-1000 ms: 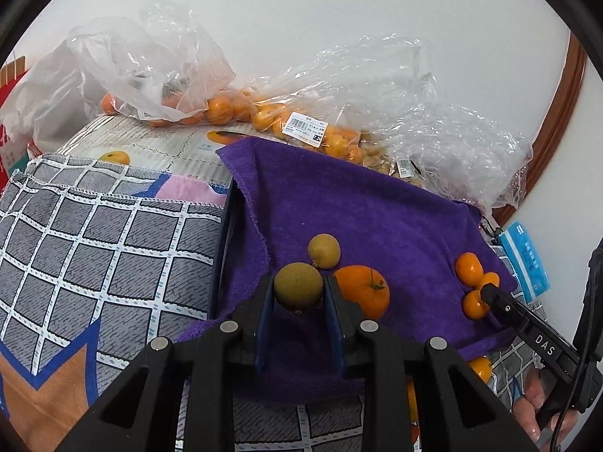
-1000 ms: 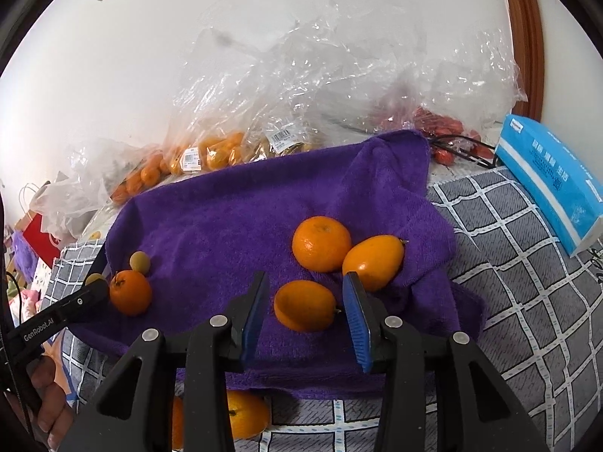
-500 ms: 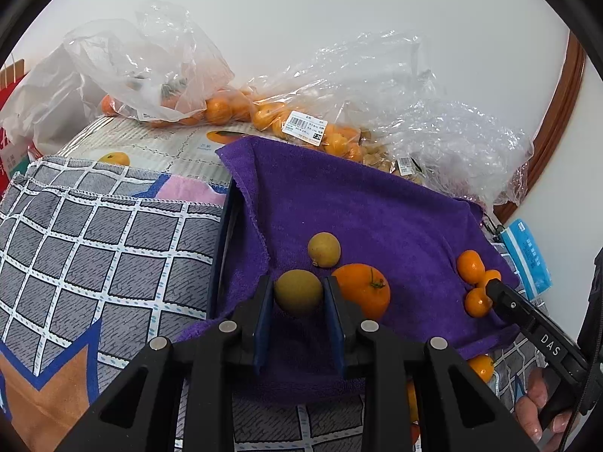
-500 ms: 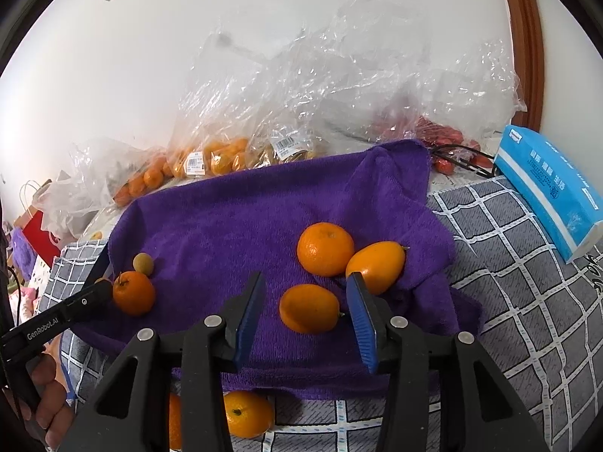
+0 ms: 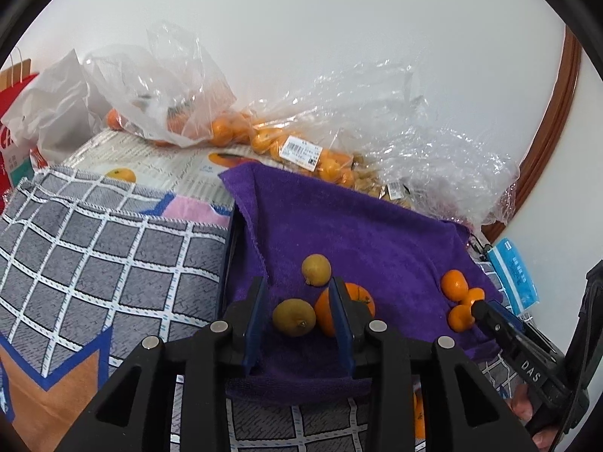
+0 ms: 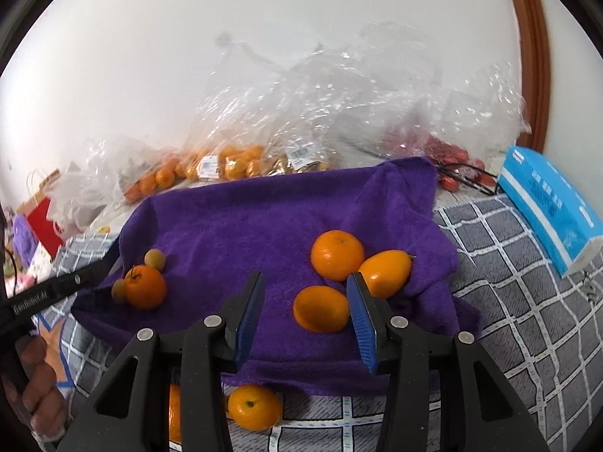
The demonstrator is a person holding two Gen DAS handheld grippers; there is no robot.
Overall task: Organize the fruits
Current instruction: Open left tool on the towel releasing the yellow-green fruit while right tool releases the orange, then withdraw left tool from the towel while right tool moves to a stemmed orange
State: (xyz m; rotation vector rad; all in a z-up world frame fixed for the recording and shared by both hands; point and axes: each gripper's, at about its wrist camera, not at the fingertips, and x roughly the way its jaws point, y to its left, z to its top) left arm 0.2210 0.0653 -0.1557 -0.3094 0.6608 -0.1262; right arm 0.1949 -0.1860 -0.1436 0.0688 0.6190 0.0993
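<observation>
**Q:** State the condition of the left tongs (image 5: pixel 297 326).

**A:** Spread. In the lower centre of the left wrist frame the brownish-yellow fruit (image 5: pixel 294 317) lies on the purple towel (image 5: pixel 361 233) between the blue pads, with a gap at each side. It touches an orange (image 5: pixel 345 310) on its right. A second yellowish fruit (image 5: pixel 316 269) sits just above, near the pair.

**Q:** Is that step complete?

**A:** Judged as a placement at the release stage. Withdraw straight back along the fingers, pads wide, so neither pad nudges the fruit or the orange; round fruit on soft pile will likely roll.

**Q:** And the right tongs (image 6: pixel 305 310)?

**A:** Also spread, pinching nothing. In the right wrist frame, an orange (image 6: pixel 321 309) lies on the towel close to the right pad, two more just above it. Another orange (image 6: pixel 254 406) lies off the towel on the checked cloth (image 6: pixel 520 301), at lower centre; probably still to be sorted.
</observation>
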